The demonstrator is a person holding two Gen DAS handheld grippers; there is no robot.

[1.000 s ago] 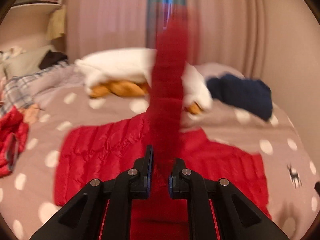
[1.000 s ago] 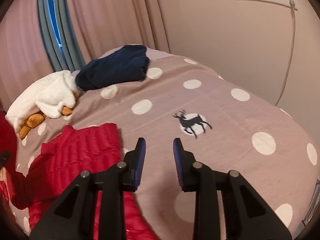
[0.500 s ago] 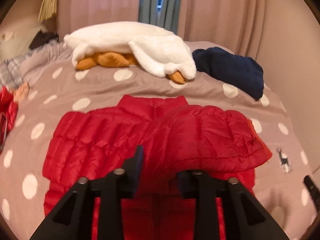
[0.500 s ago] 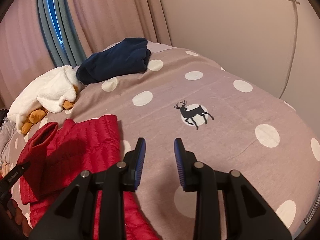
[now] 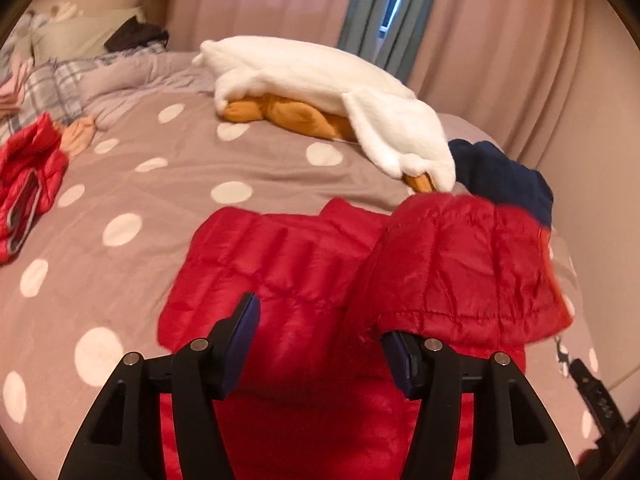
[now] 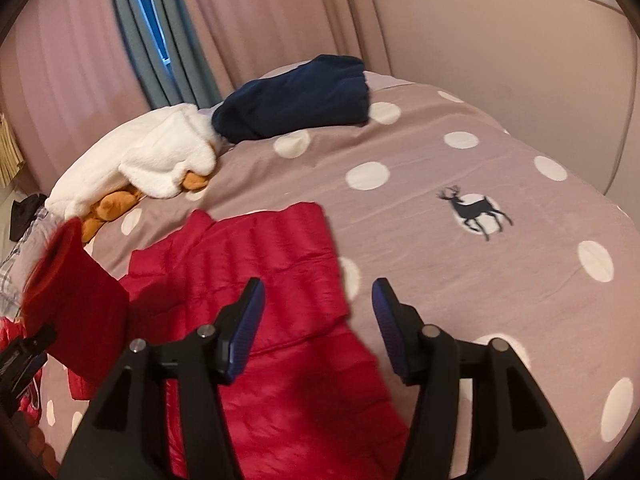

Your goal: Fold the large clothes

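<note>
A red puffer jacket (image 5: 280,264) lies spread on the dotted bedspread (image 5: 140,184). My left gripper (image 5: 320,320) hovers low over its middle, its jaws opening and its pads pressing nothing. One red sleeve (image 5: 460,256) is folded across the body and drapes over the top of the left gripper's right finger. In the right wrist view that sleeve (image 6: 76,292) stands bunched at the left. My right gripper (image 6: 318,286) hangs above the jacket's right edge (image 6: 304,280), its jaws opening with only air between them.
A white fleece (image 5: 328,84) lies over an orange plush (image 5: 280,114) at the far side, with a navy folded garment (image 6: 296,98) beside it. Another red garment (image 5: 28,184) sits at the left edge, near plaid bedding (image 5: 52,84). Curtains and a wall close the far side.
The left gripper let go of the sleeve it held up; the sleeve dropped across the jacket. Both grippers opened wider, and the right one moved over the jacket's edge.
</note>
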